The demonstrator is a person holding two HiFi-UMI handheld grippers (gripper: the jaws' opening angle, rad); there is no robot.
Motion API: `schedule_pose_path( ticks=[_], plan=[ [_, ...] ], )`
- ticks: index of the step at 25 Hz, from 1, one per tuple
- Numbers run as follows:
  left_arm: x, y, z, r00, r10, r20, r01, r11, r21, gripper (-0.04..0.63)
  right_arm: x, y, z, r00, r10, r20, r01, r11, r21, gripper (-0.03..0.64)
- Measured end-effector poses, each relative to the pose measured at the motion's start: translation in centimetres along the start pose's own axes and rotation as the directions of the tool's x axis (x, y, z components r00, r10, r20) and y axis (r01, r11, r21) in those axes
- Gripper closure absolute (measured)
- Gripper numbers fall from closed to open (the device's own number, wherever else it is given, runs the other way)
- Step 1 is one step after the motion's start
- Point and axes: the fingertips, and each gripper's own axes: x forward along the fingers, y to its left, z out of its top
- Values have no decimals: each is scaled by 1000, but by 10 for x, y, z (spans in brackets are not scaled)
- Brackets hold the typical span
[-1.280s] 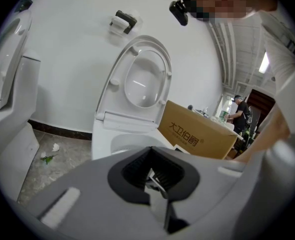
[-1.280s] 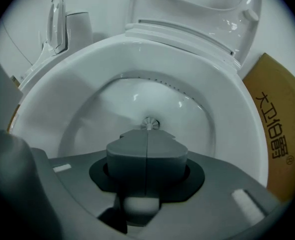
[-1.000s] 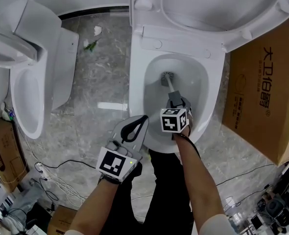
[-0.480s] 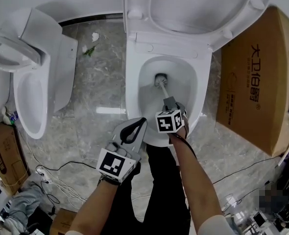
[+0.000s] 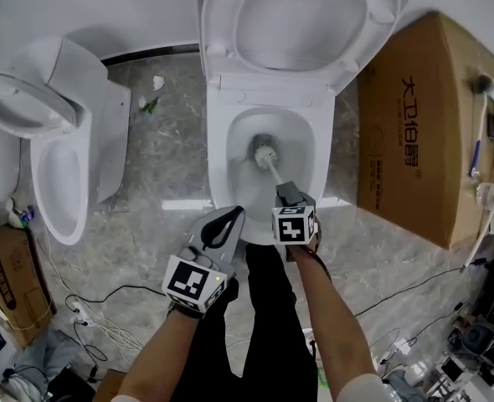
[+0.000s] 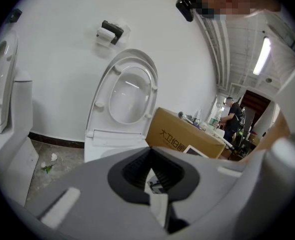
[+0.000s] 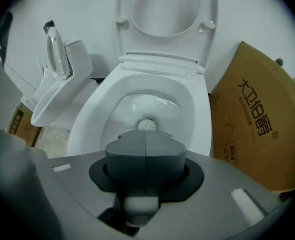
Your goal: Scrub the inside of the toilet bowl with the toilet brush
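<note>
The white toilet bowl (image 5: 220,182) stands open in the middle of the head view, its lid and seat (image 5: 301,23) raised. The toilet brush's head (image 5: 265,151) rests low in the bowl near the drain, and its pale handle slants back toward me. My right gripper (image 5: 285,193) is shut on that handle above the bowl's front rim. In the right gripper view the brush head (image 7: 147,125) shows just past my right gripper (image 7: 146,136), inside the bowl (image 7: 95,114). My left gripper (image 5: 233,213) hangs left of the front rim, shut and empty (image 6: 148,156).
A second toilet (image 5: 59,174) stands at the left. A large cardboard box (image 5: 414,132) leans against the right side of the bowl. Cables (image 5: 105,308) and smaller boxes (image 5: 4,275) lie at lower left. Small debris (image 5: 155,82) sits on the marble floor by the wall.
The head view has drawn back and shifted. My right gripper has pulled the brush back toward the front rim, its head now nearer the bowl's middle. The left gripper has hardly moved.
</note>
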Motion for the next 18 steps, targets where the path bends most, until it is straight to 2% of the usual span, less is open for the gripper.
schedule_pose_path(
  ticks=[8,18],
  plan=[
    [-18,-27,46,1000,-30,-3,30,999,14,589,-116,-5,19,993,48,112,-55,996,66,453],
    [-63,-61,123,999,-54,5,54,998,31,589,-283,3,27,952,86,294,-129,983,131,453]
  ],
)
